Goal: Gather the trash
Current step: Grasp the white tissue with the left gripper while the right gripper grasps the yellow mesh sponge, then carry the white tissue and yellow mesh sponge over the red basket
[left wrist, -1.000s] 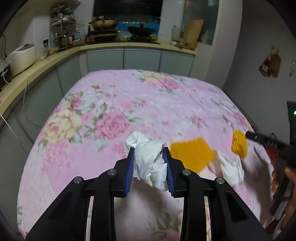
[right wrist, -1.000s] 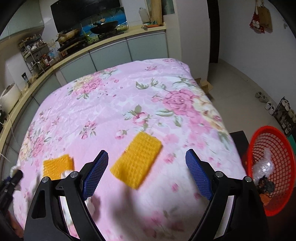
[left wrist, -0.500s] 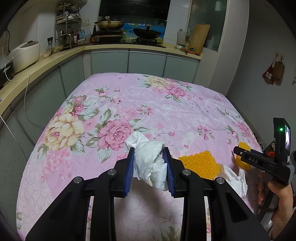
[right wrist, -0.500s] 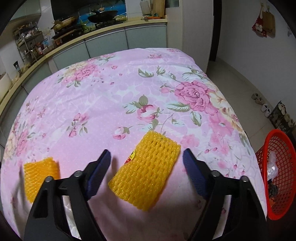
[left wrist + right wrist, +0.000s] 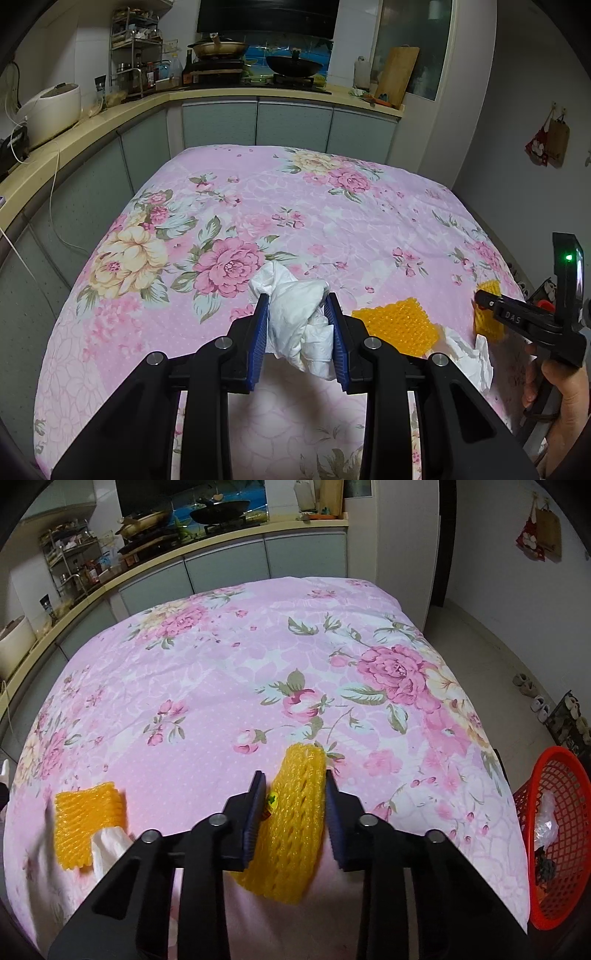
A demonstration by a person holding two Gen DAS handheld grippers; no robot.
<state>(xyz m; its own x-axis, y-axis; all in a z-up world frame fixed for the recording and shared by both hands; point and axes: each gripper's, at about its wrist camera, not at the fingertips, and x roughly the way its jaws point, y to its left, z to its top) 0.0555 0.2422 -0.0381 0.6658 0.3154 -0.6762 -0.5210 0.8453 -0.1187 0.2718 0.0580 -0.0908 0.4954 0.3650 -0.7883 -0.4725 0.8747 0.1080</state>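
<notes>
My left gripper (image 5: 297, 321) is shut on a crumpled white tissue (image 5: 295, 325), held just above the pink flowered cloth (image 5: 258, 206). My right gripper (image 5: 293, 797) is closing, and its blue pads press the sides of a yellow foam net sleeve (image 5: 291, 827), which is squeezed narrow between them. A second yellow foam net (image 5: 86, 812) lies on the cloth to the left, with another white tissue (image 5: 109, 849) against its near corner. In the left wrist view that net (image 5: 397, 328) and tissue (image 5: 469, 360) lie right of my left gripper, and the right gripper's body (image 5: 532, 325) shows at the edge.
A red mesh basket (image 5: 550, 849) with some trash in it stands on the floor off the table's right edge. Behind the table runs a kitchen counter (image 5: 110, 110) with a rice cooker, racks and pans. A person's hand (image 5: 569, 398) grips the right tool.
The right gripper's jaws closed from wide apart onto the yellow foam net and squeezed it narrow. The left gripper kept still with its tissue.
</notes>
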